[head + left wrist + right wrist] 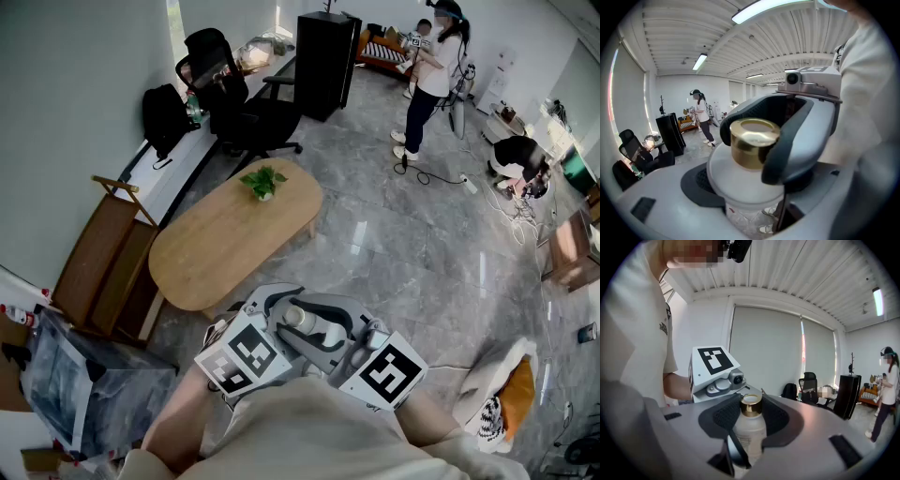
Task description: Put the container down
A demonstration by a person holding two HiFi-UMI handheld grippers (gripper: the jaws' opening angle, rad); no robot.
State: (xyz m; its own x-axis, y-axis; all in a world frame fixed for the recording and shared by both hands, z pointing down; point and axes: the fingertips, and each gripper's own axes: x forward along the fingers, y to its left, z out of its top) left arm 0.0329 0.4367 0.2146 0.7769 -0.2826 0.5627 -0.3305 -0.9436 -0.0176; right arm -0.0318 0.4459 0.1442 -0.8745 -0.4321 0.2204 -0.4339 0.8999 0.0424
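Note:
The container point(313, 324) is a frosted white bottle with a gold cap point(753, 142), held up close to the person's chest, above the floor. My left gripper point(281, 319) is shut on its wide body point(745, 187), jaws spread far apart. My right gripper point(342, 337) comes from the other side. Its dark pads point(780, 420) close on the bottle's upper part point(749, 427) just below the cap point(751, 405). In the left gripper view the right gripper's jaws point(797, 140) arch over the cap. The bottle's lower part is hidden.
An oval wooden table point(225, 244) with a small plant point(263, 181) stands just ahead. A wooden rack point(108, 267) and plastic-wrapped things point(75, 384) are at left, an office chair point(239, 103) and black cabinet point(326, 61) beyond. A person point(427, 80) stands far off; cables lie at right.

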